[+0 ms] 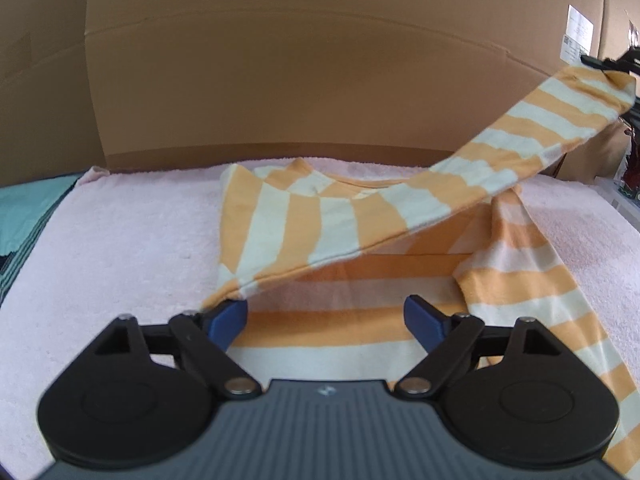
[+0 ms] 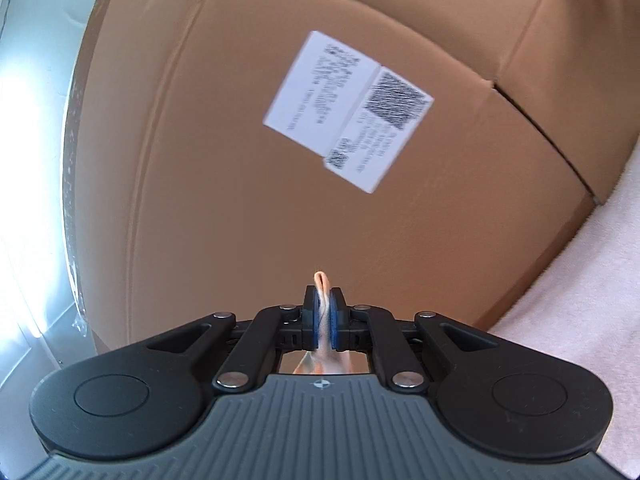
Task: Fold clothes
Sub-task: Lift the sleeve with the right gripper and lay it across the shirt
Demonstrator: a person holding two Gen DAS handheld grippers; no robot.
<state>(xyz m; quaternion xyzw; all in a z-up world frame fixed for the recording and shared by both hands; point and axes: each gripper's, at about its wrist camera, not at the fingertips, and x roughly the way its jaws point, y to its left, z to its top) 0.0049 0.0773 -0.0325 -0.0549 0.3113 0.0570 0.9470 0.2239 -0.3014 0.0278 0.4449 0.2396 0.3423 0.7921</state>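
Note:
An orange and cream striped garment point(image 1: 304, 220) lies on the pink towel-covered surface point(image 1: 120, 240). One part of it is lifted and stretched up to the right, where my right gripper point(image 1: 600, 62) holds its end in the air. In the right wrist view my right gripper point(image 2: 325, 312) is shut on a fold of that striped fabric point(image 2: 322, 285). My left gripper point(image 1: 326, 314) is open just above the garment's near edge, its left pad touching the lifted fabric's low corner.
A large cardboard box point(image 1: 300, 60) stands right behind the towel; in the right wrist view it point(image 2: 240, 200) fills the frame, with a white label point(image 2: 348, 112). A teal cloth point(image 1: 24, 216) lies at the left. Clutter shows at the far right point(image 1: 628, 168).

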